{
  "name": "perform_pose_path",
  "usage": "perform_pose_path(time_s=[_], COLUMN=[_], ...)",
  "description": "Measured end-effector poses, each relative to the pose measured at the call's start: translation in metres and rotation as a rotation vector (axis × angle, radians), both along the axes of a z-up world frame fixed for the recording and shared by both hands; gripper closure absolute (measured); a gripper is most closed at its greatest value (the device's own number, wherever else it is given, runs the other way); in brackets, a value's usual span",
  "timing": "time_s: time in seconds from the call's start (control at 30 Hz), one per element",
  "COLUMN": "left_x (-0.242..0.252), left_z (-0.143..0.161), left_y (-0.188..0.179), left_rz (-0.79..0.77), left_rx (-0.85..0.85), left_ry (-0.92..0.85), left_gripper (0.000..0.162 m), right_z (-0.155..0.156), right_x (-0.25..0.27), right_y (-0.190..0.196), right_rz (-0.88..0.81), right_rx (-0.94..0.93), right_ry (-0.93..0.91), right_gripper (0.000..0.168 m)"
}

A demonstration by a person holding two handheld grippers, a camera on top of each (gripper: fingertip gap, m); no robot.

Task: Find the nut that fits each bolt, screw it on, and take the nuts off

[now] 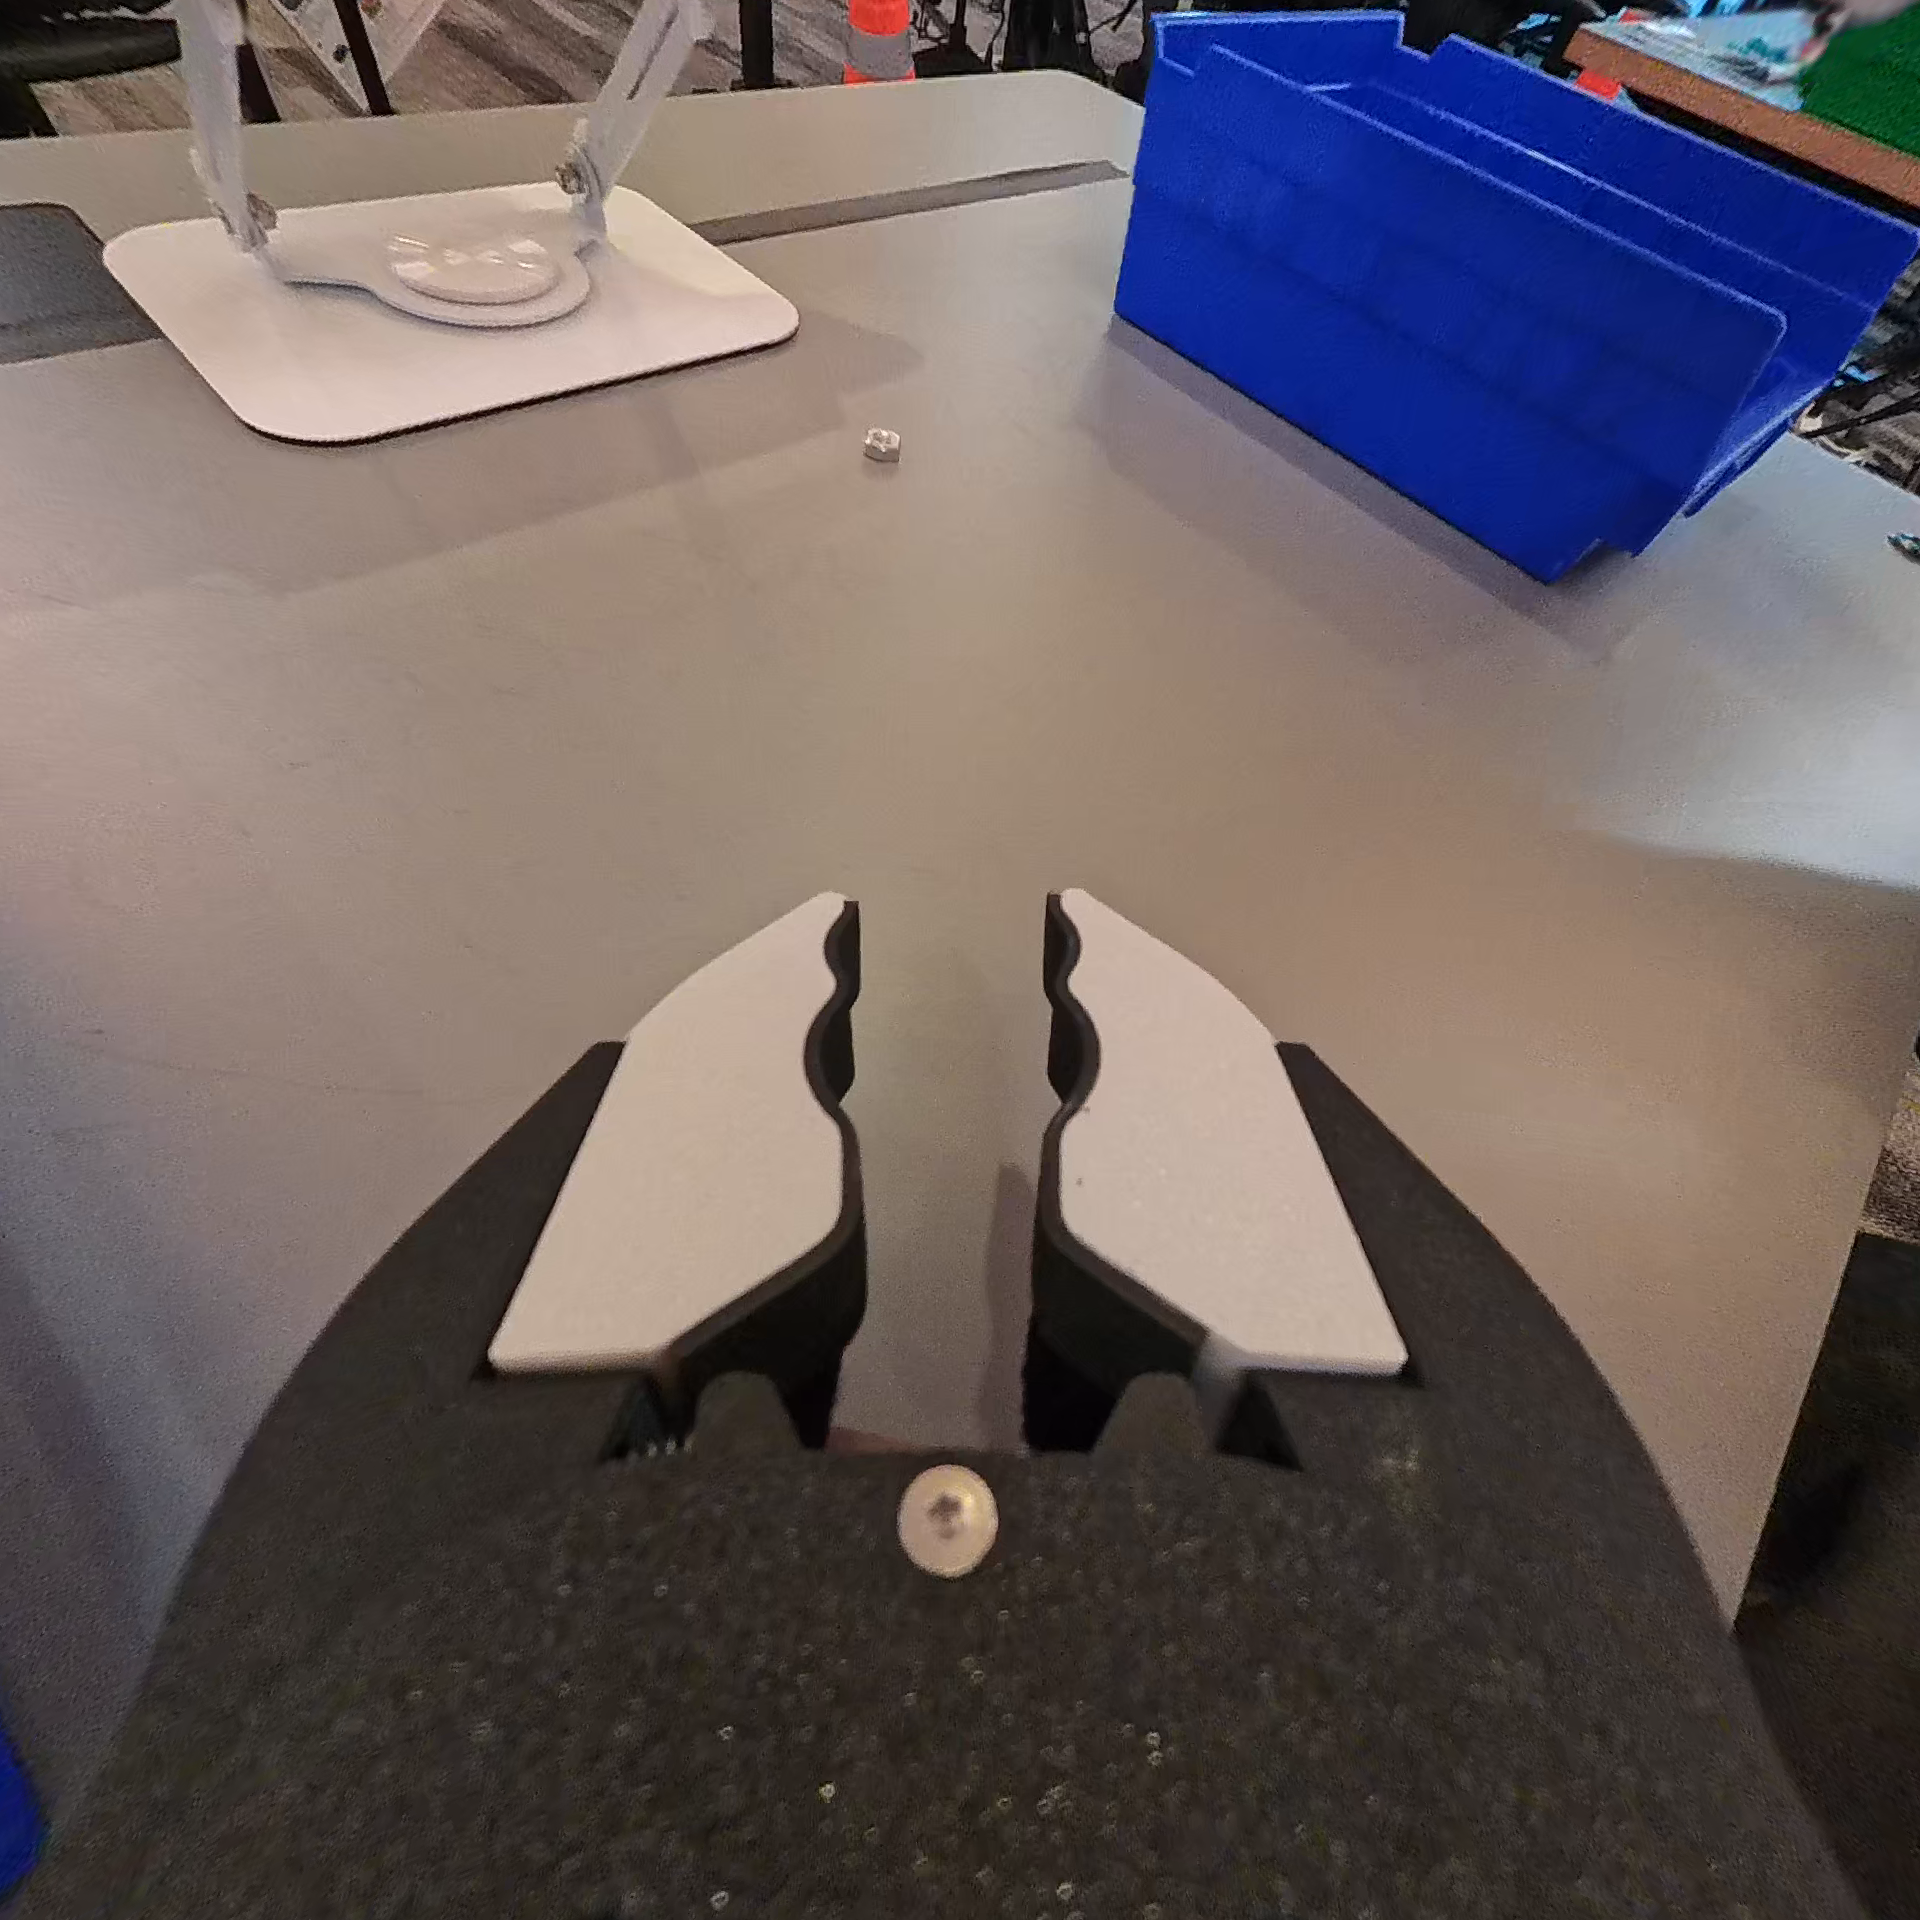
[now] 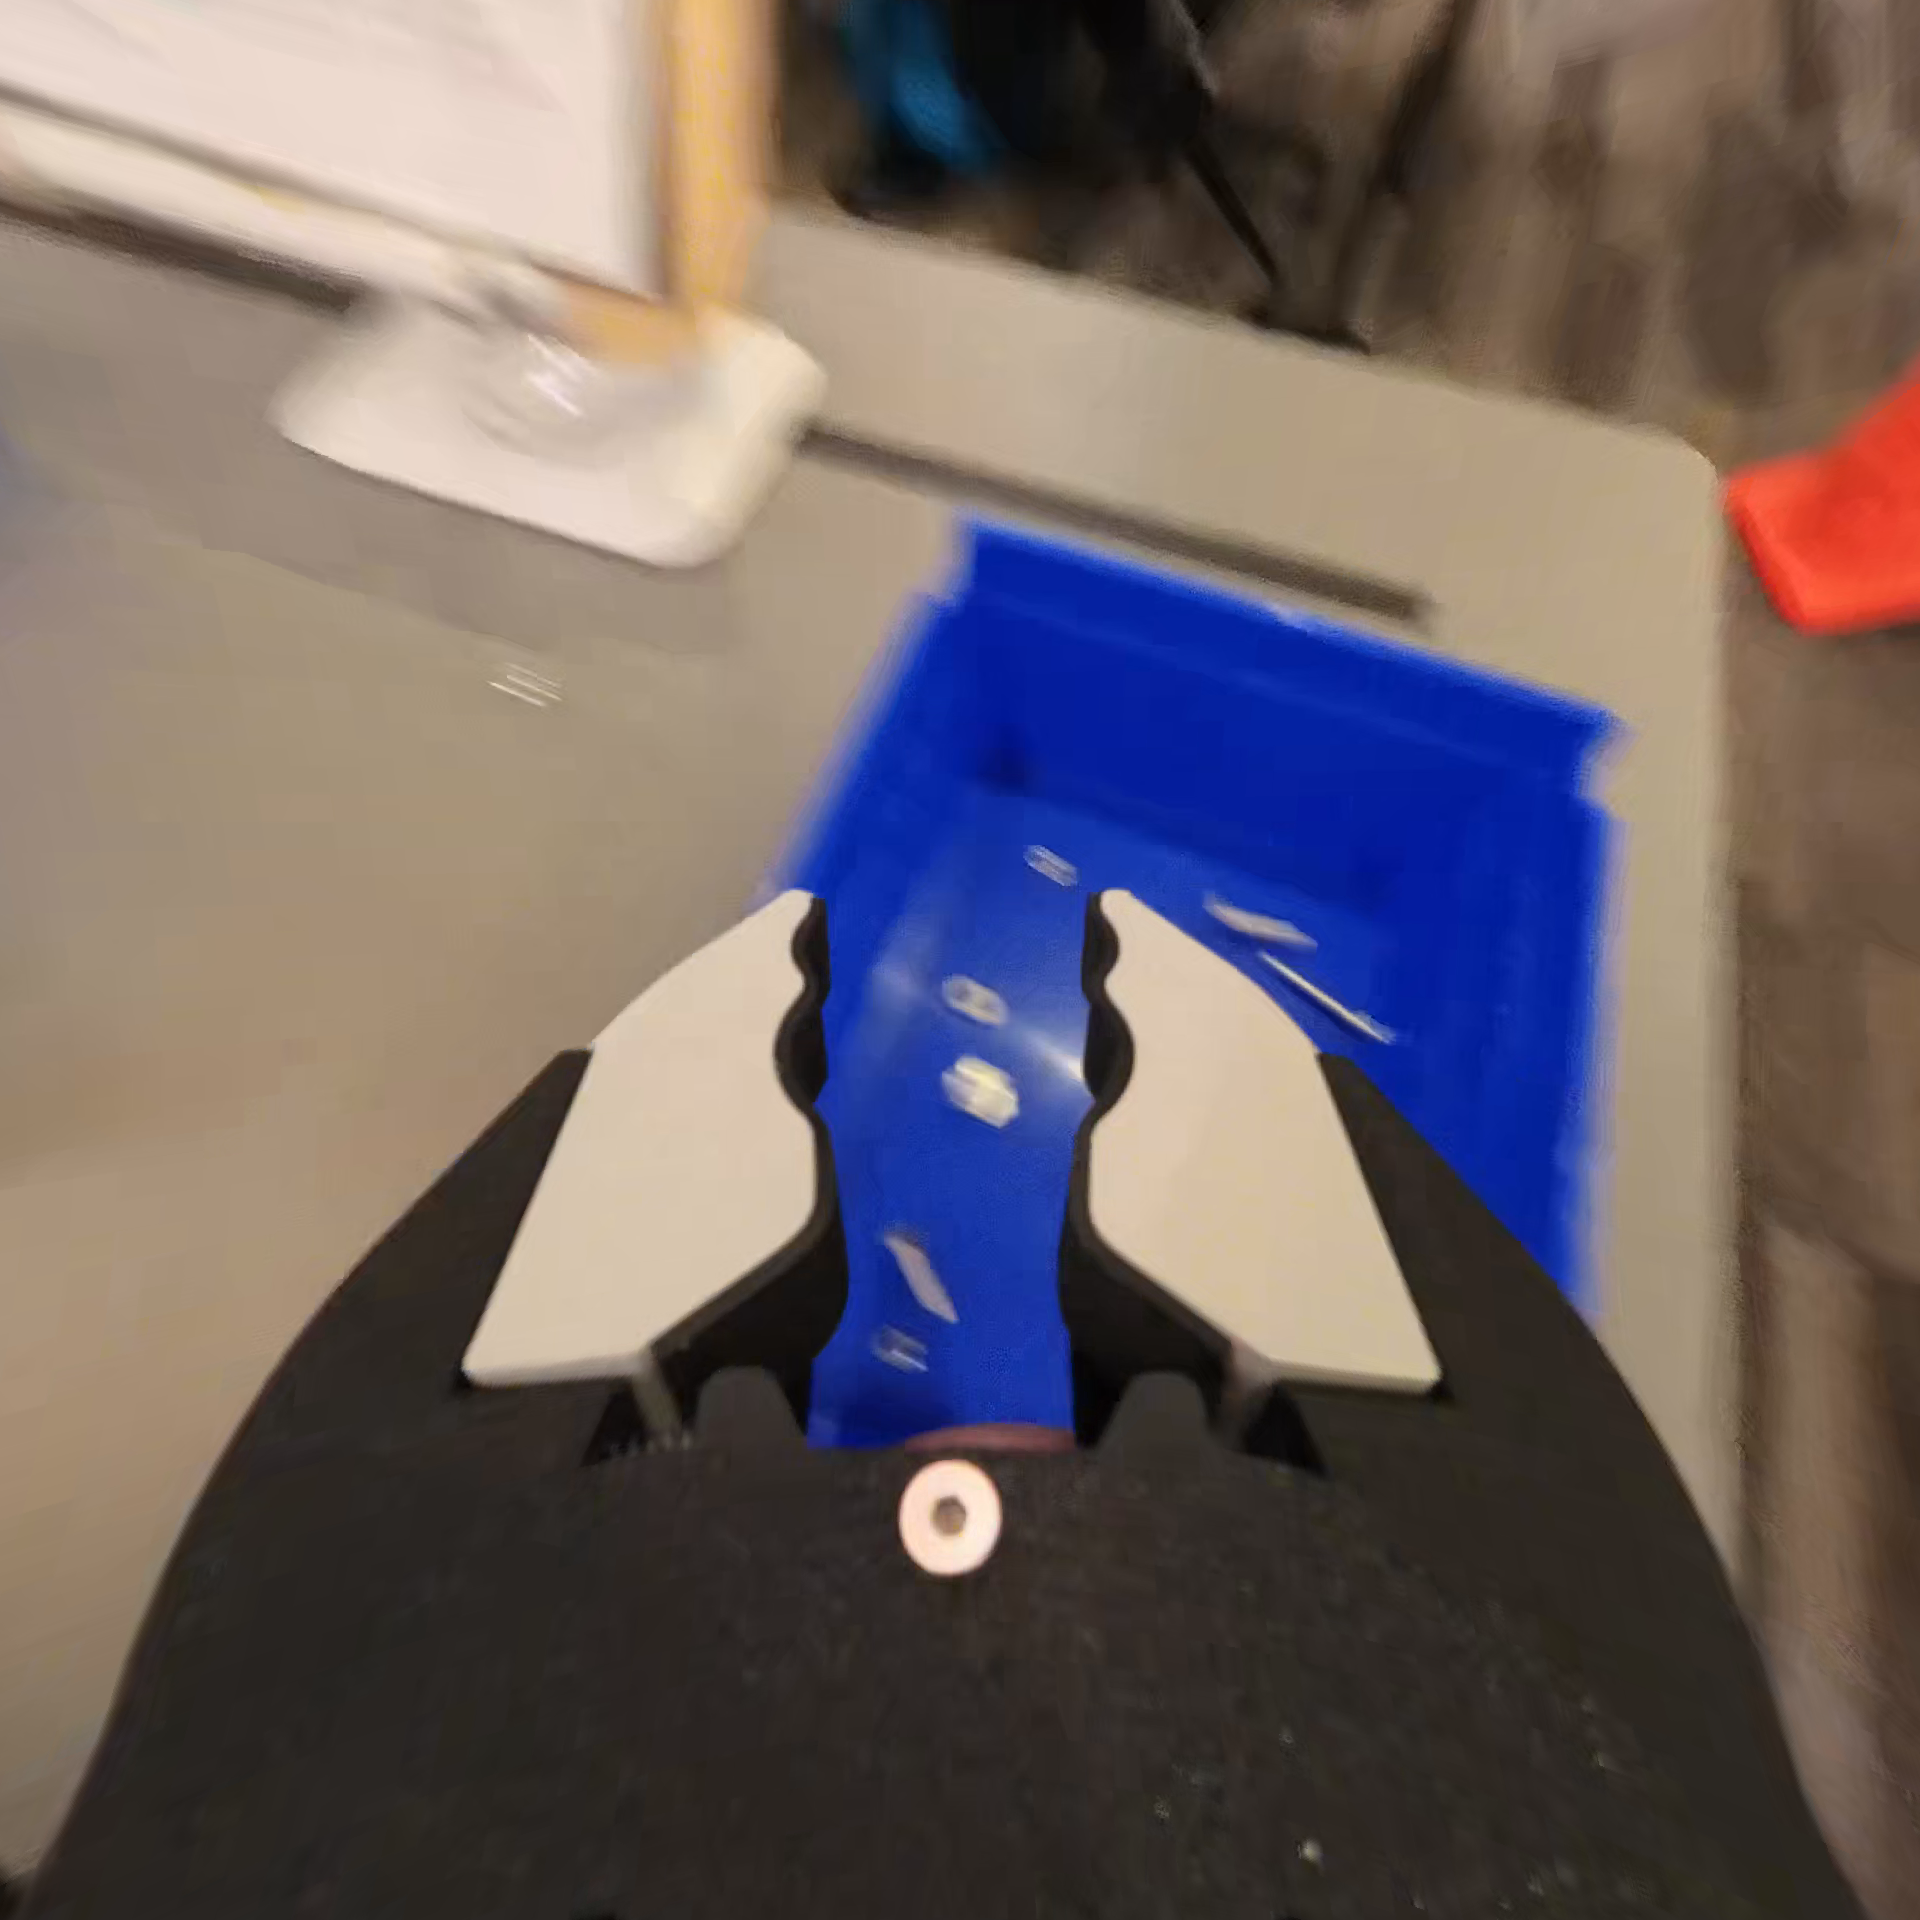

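A small silver nut lies alone on the grey table, far ahead of my left gripper, which is open and empty above the bare table. A blue bin stands at the right rear. In the blurred right wrist view, my right gripper is open and empty, hovering over the blue bin. Several silver nuts and bolts lie on the bin's floor. The lone nut shows as a faint streak on the table.
A white stand base with two white legs sits at the back left, also in the right wrist view. A dark mat lies at the far left. The table's right edge is near. An orange object lies beyond the table. The grippers' ends are close to 45 cm from one another.
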State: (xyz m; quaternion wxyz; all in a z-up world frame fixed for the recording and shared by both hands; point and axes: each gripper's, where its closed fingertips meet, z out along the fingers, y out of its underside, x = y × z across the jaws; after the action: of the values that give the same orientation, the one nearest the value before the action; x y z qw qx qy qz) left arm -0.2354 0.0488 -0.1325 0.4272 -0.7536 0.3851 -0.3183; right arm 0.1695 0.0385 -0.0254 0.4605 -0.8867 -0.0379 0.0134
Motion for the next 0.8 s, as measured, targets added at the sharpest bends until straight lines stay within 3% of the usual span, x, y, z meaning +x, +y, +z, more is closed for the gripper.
perform_pose_path(time_s=[0.1, 0.23, 0.37, 0.47, 0.67, 0.7, 0.8], left_x=[0.000, 0.001, 0.004, 0.006, 0.009, 0.010, 0.011], left_z=[-0.002, -0.002, 0.004, 0.006, 0.008, 0.008, 0.005], left_y=[0.001, -0.002, -0.009, -0.015, -0.021, -0.022, -0.023], left_rz=[0.001, -0.007, -0.026, -0.041, -0.063, -0.066, -0.074], left_rx=[-0.011, -0.004, 0.010, 0.030, 0.053, 0.048, 0.029], left_ry=[0.003, 0.009, 0.000, 0.010, 0.025, 0.021, 0.016], left_gripper=[0.129, 0.129, 0.129, 0.129, 0.129, 0.129, 0.129], right_z=[0.018, -0.035, -0.113, -0.146, -0.166, -0.166, -0.159], right_x=[-0.113, -0.194, -0.211, -0.206, -0.199, -0.200, -0.203], right_y=[0.009, 0.052, 0.111, 0.143, 0.169, 0.169, 0.162], right_rz=[0.271, 0.348, 0.370, 0.340, 0.293, 0.296, 0.314], right_rx=[0.123, 0.050, -0.140, -0.211, -0.255, -0.258, -0.255], right_ry=[0.117, -0.048, -0.118, -0.087, 0.017, 0.044, 0.071], right_gripper=[0.124, 0.130, 0.130, 0.131, 0.135, 0.152, 0.154])
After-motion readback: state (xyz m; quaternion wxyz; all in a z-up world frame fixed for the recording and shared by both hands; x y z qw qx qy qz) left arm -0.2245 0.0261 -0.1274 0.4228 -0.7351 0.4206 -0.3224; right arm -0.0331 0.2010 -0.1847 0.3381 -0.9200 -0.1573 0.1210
